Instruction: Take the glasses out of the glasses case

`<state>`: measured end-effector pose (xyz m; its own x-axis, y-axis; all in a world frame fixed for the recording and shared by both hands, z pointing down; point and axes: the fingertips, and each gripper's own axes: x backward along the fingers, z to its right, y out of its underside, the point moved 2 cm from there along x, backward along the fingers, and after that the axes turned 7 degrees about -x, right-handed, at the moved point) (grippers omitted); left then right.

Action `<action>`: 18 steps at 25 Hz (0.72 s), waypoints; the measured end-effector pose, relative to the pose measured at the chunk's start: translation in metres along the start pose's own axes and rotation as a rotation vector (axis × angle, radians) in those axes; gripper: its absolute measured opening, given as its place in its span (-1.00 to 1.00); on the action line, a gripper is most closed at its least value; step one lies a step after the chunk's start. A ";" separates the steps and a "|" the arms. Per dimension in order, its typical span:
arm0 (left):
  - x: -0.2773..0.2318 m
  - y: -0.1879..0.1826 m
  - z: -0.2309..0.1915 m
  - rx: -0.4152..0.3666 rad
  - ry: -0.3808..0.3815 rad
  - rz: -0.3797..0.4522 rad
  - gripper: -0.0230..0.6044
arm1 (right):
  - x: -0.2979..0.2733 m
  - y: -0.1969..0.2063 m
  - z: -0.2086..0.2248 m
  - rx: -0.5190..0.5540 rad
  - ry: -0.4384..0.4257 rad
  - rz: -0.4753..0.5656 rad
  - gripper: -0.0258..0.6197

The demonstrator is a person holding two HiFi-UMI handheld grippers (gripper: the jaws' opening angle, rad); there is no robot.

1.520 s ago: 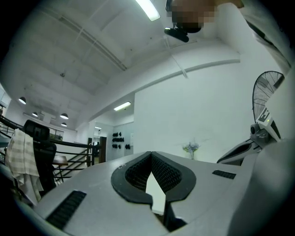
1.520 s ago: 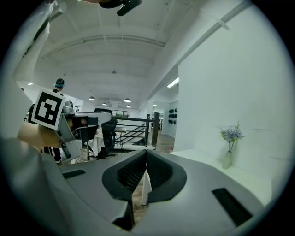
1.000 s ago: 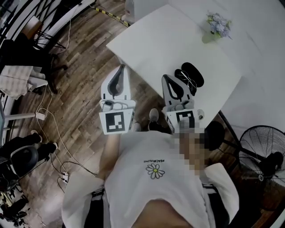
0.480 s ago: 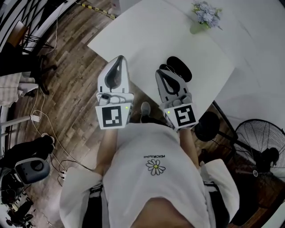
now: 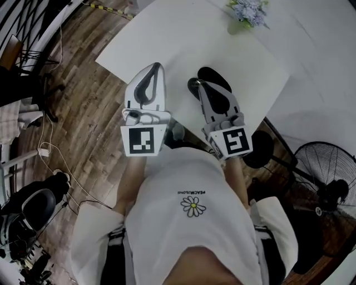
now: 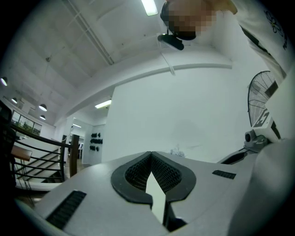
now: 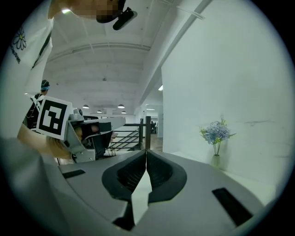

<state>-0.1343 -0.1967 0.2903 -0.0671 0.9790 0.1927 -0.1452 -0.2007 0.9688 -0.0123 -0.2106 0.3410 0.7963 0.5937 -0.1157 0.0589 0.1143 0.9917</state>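
A black glasses case (image 5: 216,77) lies open on the white table (image 5: 167,39), near its front edge. My right gripper (image 5: 201,84) hovers over the case's near half and hides most of it; I cannot make out the glasses. Its jaws are shut with nothing between them, tips meeting in the right gripper view (image 7: 146,151). To the left, my left gripper (image 5: 157,65) is over bare table, jaws shut and empty, as its own view shows (image 6: 150,153). The case appears in neither gripper view.
A small vase of pale flowers (image 5: 245,12) stands at the table's far side, also in the right gripper view as the vase of flowers (image 7: 215,138). A floor fan (image 5: 328,178) stands at the right. Wooden floor, cables and chairs lie to the left.
Both grippers have moved forward from the table's front edge to over the table. The right one now covers part of the case. Both stayed shut.
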 end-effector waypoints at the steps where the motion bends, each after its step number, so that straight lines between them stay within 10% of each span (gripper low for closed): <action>1: -0.006 -0.002 0.001 0.001 0.008 0.010 -0.87 | 0.000 0.001 0.004 -0.004 0.016 -0.004 -0.89; 18: -0.036 -0.002 0.005 0.018 0.126 0.040 -0.87 | -0.016 0.017 0.018 -0.057 -0.064 -0.090 -0.67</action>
<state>-0.1271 -0.2318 0.2823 -0.1958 0.9576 0.2112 -0.1221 -0.2375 0.9637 -0.0133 -0.2326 0.3606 0.8265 0.5268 -0.1984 0.0992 0.2107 0.9725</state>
